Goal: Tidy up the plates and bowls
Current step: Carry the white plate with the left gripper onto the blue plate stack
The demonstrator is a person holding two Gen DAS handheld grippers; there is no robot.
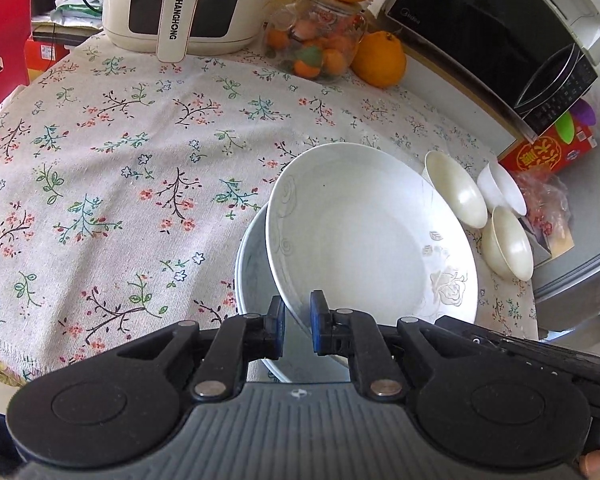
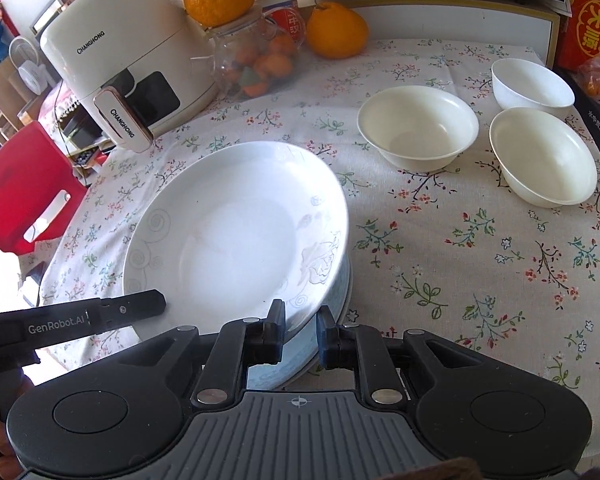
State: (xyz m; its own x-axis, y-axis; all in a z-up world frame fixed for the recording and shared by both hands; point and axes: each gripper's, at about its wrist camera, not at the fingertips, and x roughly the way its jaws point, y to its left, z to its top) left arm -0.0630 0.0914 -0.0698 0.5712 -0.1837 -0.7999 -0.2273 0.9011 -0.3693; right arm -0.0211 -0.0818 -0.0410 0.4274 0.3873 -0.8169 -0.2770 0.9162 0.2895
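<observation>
A white deep plate with a faint rose pattern (image 1: 364,232) is tilted over a stack of two plates (image 1: 252,272) on the flowered tablecloth. My left gripper (image 1: 298,324) is shut on the white plate's near rim. My right gripper (image 2: 301,330) is shut on the same plate (image 2: 236,236) at its near right rim, above the lower plates (image 2: 300,352). Three small white bowls (image 2: 418,132) (image 2: 544,156) (image 2: 532,84) stand apart to the right of the plates. They also show in the left wrist view (image 1: 456,188).
A white air fryer (image 2: 128,80), a glass jar of fruit (image 2: 256,60) and two oranges (image 2: 336,30) stand at the back of the table. A microwave (image 1: 492,32) and a red box (image 1: 548,152) are at the right. A red chair (image 2: 24,192) is at the left.
</observation>
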